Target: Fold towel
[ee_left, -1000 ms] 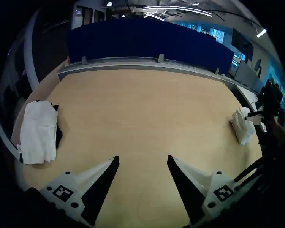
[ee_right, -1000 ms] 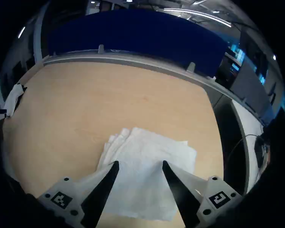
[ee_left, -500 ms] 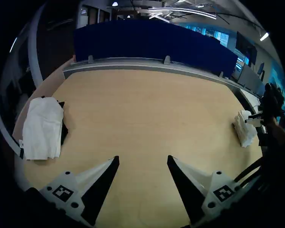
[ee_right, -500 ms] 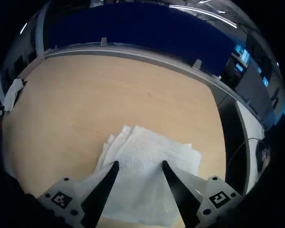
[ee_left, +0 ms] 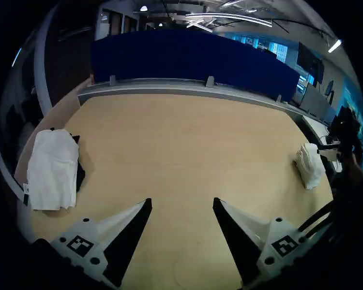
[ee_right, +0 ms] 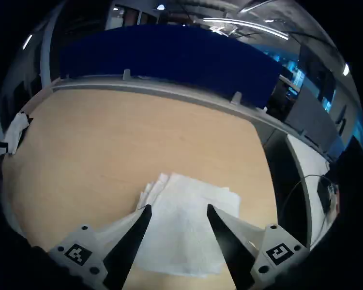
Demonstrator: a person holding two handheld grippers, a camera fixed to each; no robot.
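Note:
A stack of folded white towels (ee_right: 189,224) lies on the wooden table (ee_right: 133,140) near its right front corner. My right gripper (ee_right: 177,208) hovers open just over this stack, one finger at each side of its top sheet. In the left gripper view the same stack (ee_left: 310,165) sits at the far right, with the right gripper (ee_left: 327,153) beside it. A single folded white towel (ee_left: 53,169) rests at the table's left edge, also seen small in the right gripper view as the left towel (ee_right: 14,129). My left gripper (ee_left: 181,200) is open above bare table (ee_left: 181,145).
A blue partition (ee_left: 191,53) and a grey rail (ee_left: 181,86) close off the table's far edge. A black object (ee_left: 80,174) lies under the left towel. Beyond the right table edge are a gap with cables (ee_right: 302,193) and another desk.
The right gripper has lifted back slightly, so the towel stack looks smaller and lower between its fingers. The left gripper's view swayed a little; both grippers stayed open.

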